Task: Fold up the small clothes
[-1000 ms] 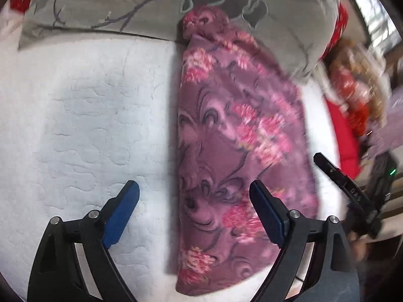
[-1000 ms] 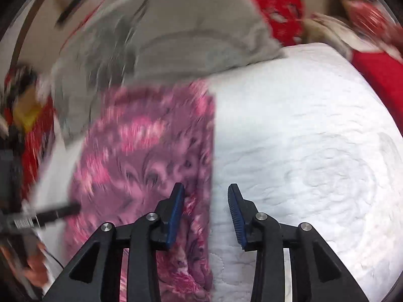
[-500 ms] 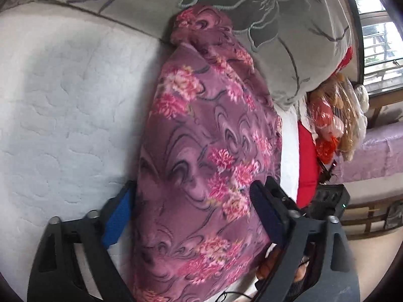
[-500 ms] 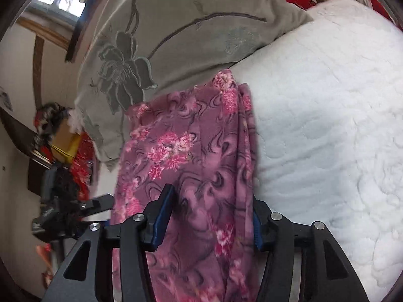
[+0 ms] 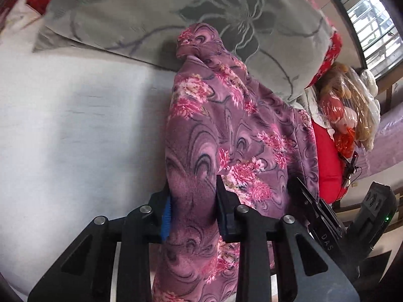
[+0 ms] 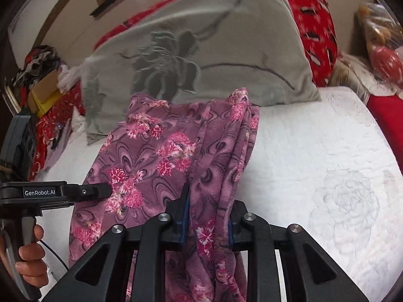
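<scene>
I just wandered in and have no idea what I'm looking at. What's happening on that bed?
A person is folding a purple floral garment on a white quilted bed, using a hand-held gripper in each hand. The left hand-held gripper and the right hand-held gripper are each closing on a bunched edge of the fabric at its near end. Its far end lies against a grey flowered pillow.

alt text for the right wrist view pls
The right gripper is closing on a bunched edge of a purple floral garment that drapes over a white quilted bed. The left gripper reaches onto the garment's other side, and a grey flowered pillow lies behind.
</scene>
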Tool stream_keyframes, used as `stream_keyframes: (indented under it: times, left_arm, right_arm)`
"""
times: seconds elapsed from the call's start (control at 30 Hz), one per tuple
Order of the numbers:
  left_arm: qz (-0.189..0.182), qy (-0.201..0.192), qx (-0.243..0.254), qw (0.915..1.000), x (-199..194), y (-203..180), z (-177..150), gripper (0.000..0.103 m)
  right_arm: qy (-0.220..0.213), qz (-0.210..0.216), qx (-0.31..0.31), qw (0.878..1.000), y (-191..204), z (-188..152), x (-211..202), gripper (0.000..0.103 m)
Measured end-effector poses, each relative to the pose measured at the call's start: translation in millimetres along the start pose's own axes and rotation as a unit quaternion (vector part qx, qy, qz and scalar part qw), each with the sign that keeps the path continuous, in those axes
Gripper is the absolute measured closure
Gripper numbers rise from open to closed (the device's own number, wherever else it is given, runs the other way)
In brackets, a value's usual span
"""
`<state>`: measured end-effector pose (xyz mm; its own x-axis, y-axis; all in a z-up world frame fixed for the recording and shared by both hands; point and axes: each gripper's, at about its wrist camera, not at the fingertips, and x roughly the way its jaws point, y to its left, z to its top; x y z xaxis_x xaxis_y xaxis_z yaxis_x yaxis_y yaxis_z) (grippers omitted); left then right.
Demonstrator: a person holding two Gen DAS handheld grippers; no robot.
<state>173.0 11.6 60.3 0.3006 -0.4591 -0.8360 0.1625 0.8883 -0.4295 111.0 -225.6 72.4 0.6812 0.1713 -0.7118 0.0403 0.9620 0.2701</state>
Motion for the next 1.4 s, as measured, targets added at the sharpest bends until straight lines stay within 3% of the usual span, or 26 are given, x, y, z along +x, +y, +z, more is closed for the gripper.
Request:
stream_keyframes:
  times: [0.37,0.67,0.87,0.9,0.97,1.03,1.1,1.2,1.33,1.4]
  left_arm:
    - [0.046,-0.054,0.0,0.9975,-83,52,-40,0.077]
    - [0.07,-0.065,-0.025,0.9951,-101,97,-51,0.077]
    - [0.074,-0.029,-0.047,0.9957,-65,124,-55,0.074]
    - [0.077,-0.017,-0.054,0.9954,-55,129,-56,0.073]
    - [0.082,0.01,-0.074,0.9938,-34,146,-61,0.06]
    - [0.059,0.004,-0.09,0.9941,-35,157,-63,0.049]
    - [0.037,0.007,-0.097,0.9946,-42,167,-61,0.049]
    - [0.029,-0.024,-0.089,0.9953,-60,166,-48,0.051]
    - [0.029,-0.053,-0.054,0.9967,-60,139,-14,0.051]
    - [0.05,-0.057,-0.027,0.9968,-47,124,2,0.05]
  right_arm:
    - [-0.013,0.039,-0.021,0.999,90,-25,-34,0.081]
    - [0.012,0.056,-0.053,0.997,145,-44,-18,0.081]
    - [0.045,0.057,-0.059,0.996,151,-53,10,0.08]
    - [0.059,0.054,-0.058,0.995,149,-56,18,0.08]
    - [0.108,0.035,-0.049,0.992,138,-67,44,0.078]
    - [0.129,0.044,-0.023,0.99,123,-77,56,0.074]
    - [0.125,0.06,0.013,0.99,107,-74,51,0.062]
    - [0.112,0.051,0.028,0.992,94,-59,42,0.061]
    - [0.061,0.054,-0.027,0.996,115,-27,38,0.063]
    - [0.041,0.055,-0.07,0.995,132,-18,44,0.069]
